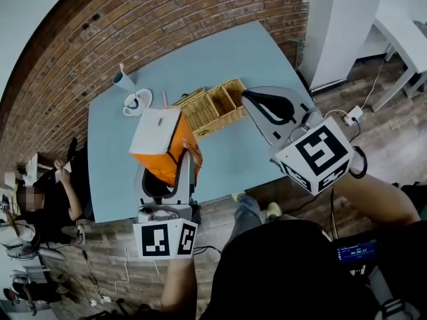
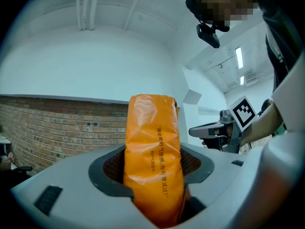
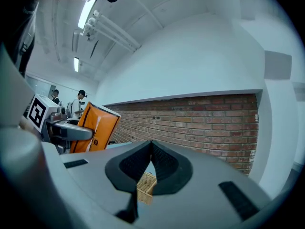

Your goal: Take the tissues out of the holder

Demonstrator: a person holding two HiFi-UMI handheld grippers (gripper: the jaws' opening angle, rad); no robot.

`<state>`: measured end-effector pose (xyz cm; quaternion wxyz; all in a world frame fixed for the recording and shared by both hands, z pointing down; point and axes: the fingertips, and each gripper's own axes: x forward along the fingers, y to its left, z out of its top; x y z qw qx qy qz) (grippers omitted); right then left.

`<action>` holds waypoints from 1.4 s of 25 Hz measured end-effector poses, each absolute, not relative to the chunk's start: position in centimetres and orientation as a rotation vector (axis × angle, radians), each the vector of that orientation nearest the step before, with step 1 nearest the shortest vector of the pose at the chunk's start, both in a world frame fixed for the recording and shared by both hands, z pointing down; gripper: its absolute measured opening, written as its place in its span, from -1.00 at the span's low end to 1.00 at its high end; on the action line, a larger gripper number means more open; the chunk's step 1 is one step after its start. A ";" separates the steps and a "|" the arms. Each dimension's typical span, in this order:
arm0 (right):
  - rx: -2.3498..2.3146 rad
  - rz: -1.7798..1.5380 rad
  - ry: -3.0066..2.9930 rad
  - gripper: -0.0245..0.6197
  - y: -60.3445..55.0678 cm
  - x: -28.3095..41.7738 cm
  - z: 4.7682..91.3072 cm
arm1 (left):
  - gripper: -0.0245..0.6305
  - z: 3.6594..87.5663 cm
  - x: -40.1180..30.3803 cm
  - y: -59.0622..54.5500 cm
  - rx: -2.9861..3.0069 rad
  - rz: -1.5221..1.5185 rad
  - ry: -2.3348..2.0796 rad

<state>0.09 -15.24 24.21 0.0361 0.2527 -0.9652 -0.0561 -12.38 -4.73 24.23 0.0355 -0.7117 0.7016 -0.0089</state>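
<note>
An orange tissue pack (image 1: 163, 149) with a white end is held up off the table, and my left gripper (image 1: 170, 171) is shut on its lower part. In the left gripper view the pack (image 2: 152, 151) stands upright between the two pads. The wicker holder (image 1: 213, 109), a divided basket, sits on the pale blue table (image 1: 233, 52) beyond the pack. My right gripper (image 1: 257, 102) hovers beside the holder's right end, jaws shut with nothing in them. In the right gripper view its tips (image 3: 151, 144) meet, and a bit of the holder (image 3: 145, 187) shows below them.
A teal cup (image 1: 122, 80) and a white mug (image 1: 137, 102) stand at the table's far left. A brick wall (image 1: 167, 12) runs behind the table. People sit at the left edge (image 1: 40, 199). A cable with a plug (image 1: 353, 114) lies on the wooden floor.
</note>
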 end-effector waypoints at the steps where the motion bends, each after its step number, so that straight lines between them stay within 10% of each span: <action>1: 0.767 -0.173 -2.974 -0.91 -14.7 0.4 24.1 | -0.10 24.0 -12.0 -4.2 -2.175 -0.028 2.157; 35: 0.870 -0.210 -3.050 -0.91 -7.7 0.4 20.4 | -0.10 23.0 -11.2 1.2 -2.226 0.089 2.067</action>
